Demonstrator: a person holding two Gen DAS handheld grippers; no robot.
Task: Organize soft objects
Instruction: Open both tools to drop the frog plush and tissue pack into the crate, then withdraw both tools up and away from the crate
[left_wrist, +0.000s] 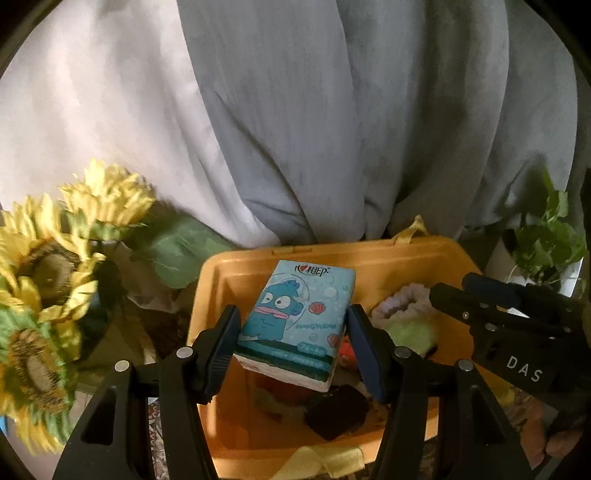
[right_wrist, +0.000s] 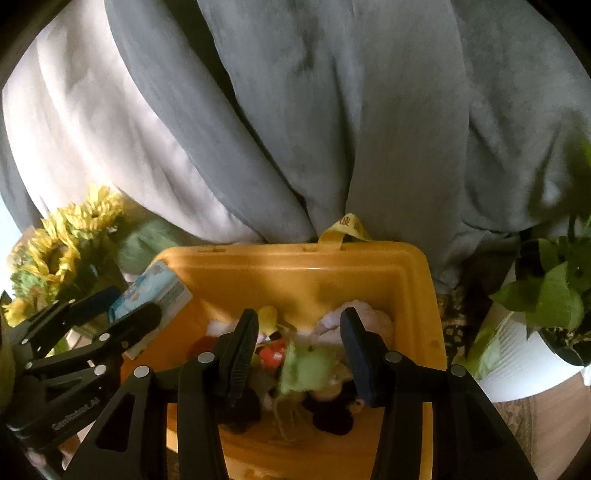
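Left tongs (left_wrist: 291, 347) pinch the tissue pack (left_wrist: 295, 317) across its short width, pads on both long sides, pack's long axis running straight ahead along the fingers and away from the camera. The pack is in the air over the near-left part of the yellow bin (left_wrist: 369, 254), not touching the pile below. So the bin lies directly under and ahead of the left tongs; judged next move is a short lowering and letting go, nothing sideways needed.

Right tongs (right_wrist: 299, 347) are spread, nothing between the fingers, hovering over the bin's middle, just right of the left tongs. They point down at the soft toys (right_wrist: 306, 369) heaped inside (green plush, pink knit, dark pieces, exact count unclear).

From the right wrist view the pack sits over the bin's left rim, tilted, so the left hand is clearly the nearer one to it.

Beyond the bin: grey curtain (left_wrist: 332, 129), sunflowers (left_wrist: 44, 266) to the left, potted plant (right_wrist: 554, 295) to the right.
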